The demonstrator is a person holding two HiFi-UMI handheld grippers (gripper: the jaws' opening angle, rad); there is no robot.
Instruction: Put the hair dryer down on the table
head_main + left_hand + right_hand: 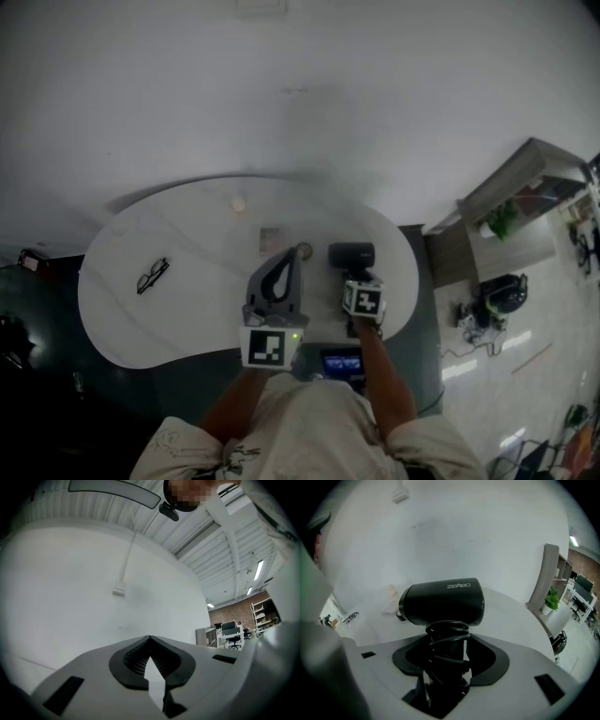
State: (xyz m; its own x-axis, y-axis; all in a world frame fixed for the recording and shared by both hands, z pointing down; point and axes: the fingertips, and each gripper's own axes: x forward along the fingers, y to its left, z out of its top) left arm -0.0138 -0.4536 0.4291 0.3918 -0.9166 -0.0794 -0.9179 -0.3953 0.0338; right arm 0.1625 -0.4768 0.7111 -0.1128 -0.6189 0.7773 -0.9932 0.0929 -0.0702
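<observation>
A black hair dryer is over the right part of the white rounded table. My right gripper is shut on its handle, which has the black cord wound round it. The dryer's body lies crosswise beyond the jaws. Whether it touches the tabletop I cannot tell. My left gripper is just left of the dryer and points level at the white wall. Its jaws are shut, tips together, with nothing between them.
Black glasses lie at the table's left. A small round object, a flat packet and a ring-shaped thing sit toward the far middle. A shelf with a plant stands beyond the table's right edge.
</observation>
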